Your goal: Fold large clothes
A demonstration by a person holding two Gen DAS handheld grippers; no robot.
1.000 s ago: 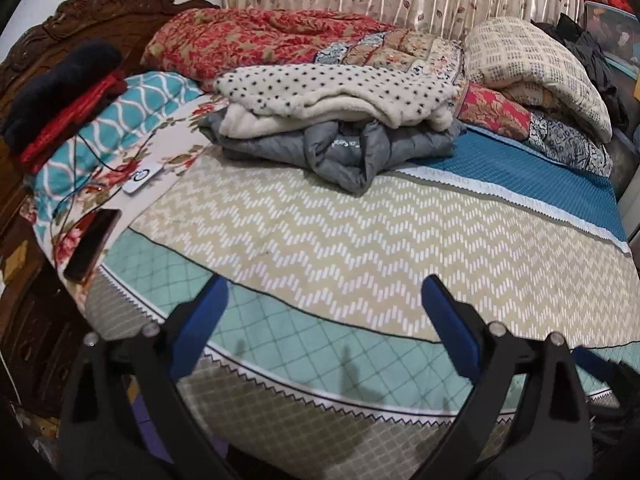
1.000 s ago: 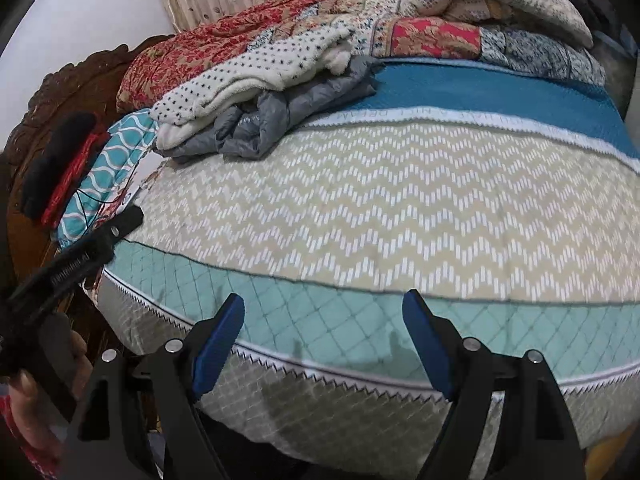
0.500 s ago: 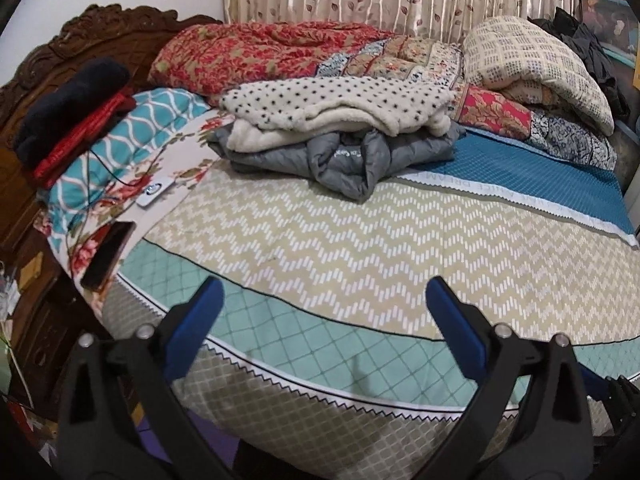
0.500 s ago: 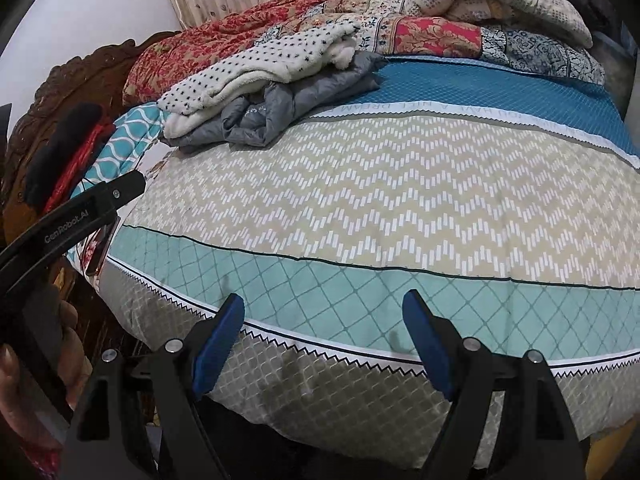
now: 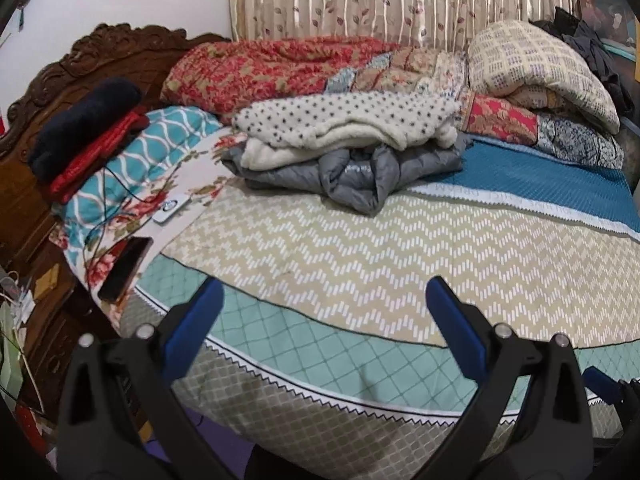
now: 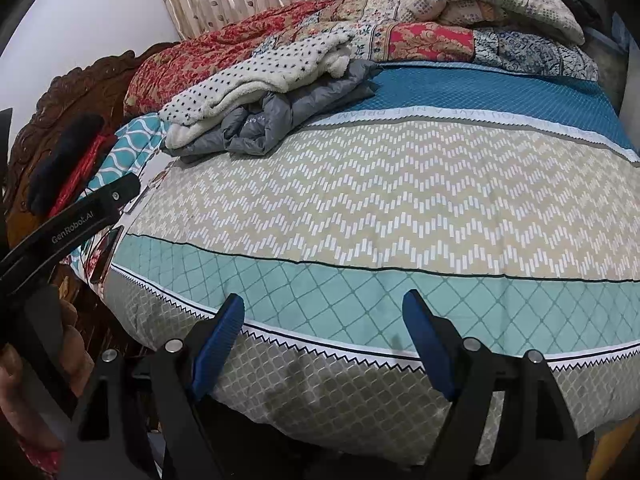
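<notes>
A cream fleece garment with dark dots (image 5: pixel 344 124) lies folded on top of a folded grey quilted jacket (image 5: pixel 352 176) at the far side of the bed. Both also show in the right wrist view: the fleece (image 6: pixel 260 76), the jacket (image 6: pixel 272 120). My left gripper (image 5: pixel 322 296) is open and empty, above the near edge of the bed. My right gripper (image 6: pixel 324 310) is open and empty, also at the near edge. Both are well short of the clothes pile.
The bed has a patterned cover (image 5: pixel 400 256). Red floral quilts (image 5: pixel 272 68) and a cream blanket (image 5: pixel 536 68) are heaped at the back. A dark phone (image 5: pixel 126 268) and a cabled device (image 5: pixel 172 209) lie at the left by pillows. A carved wooden headboard (image 5: pixel 100 52) stands left.
Both grippers have drawn back and lifted a little from the bed, so more of the near edge shows. Both stay open. The clothes have not moved.
</notes>
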